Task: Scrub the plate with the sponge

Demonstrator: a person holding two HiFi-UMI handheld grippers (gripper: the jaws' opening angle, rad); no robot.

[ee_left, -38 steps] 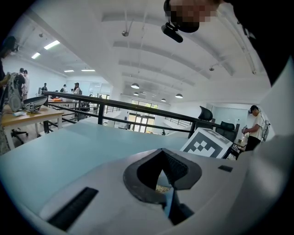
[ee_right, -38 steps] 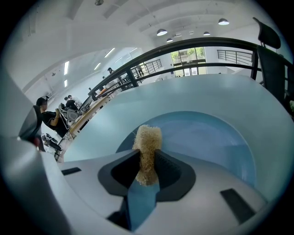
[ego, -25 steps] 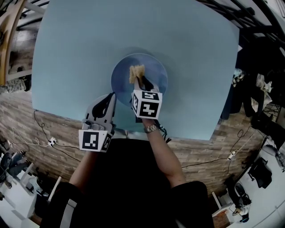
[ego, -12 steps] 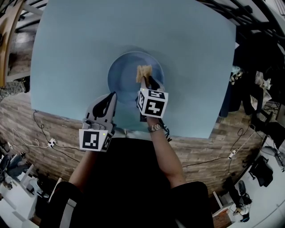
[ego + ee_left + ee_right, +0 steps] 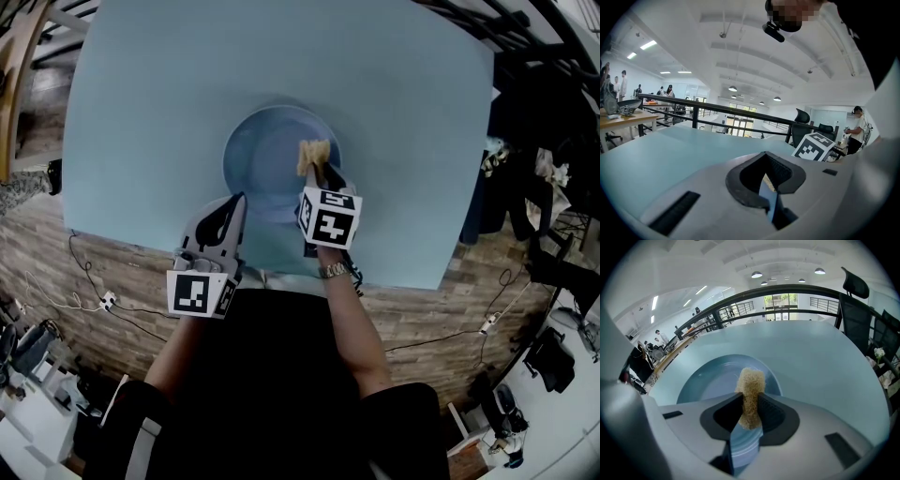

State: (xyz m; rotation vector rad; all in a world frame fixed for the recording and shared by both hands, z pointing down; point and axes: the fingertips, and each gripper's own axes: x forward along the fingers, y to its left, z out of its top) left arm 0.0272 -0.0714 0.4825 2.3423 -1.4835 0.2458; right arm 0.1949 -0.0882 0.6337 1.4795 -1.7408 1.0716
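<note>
A round blue plate (image 5: 262, 155) lies on the light blue table (image 5: 169, 75), near its front edge. My right gripper (image 5: 317, 171) is shut on a tan fibrous sponge (image 5: 313, 153), which rests on the right part of the plate. In the right gripper view the sponge (image 5: 750, 383) stands up between the jaws of the right gripper (image 5: 749, 404), with the plate (image 5: 705, 380) beyond it. My left gripper (image 5: 234, 202) sits at the plate's near-left rim. In the left gripper view the left gripper (image 5: 768, 190) is closed, with a thin blue sliver of the plate's edge between the pads.
The table's front edge (image 5: 187, 246) runs just under both grippers, with brick-patterned floor and cables (image 5: 84, 281) below it. A dark railing (image 5: 787, 289) borders the table's far side. Office chairs (image 5: 862, 310) stand to the right.
The right gripper has slid the sponge from the plate's middle to its right part. The left gripper has stayed at the plate's near-left rim.
</note>
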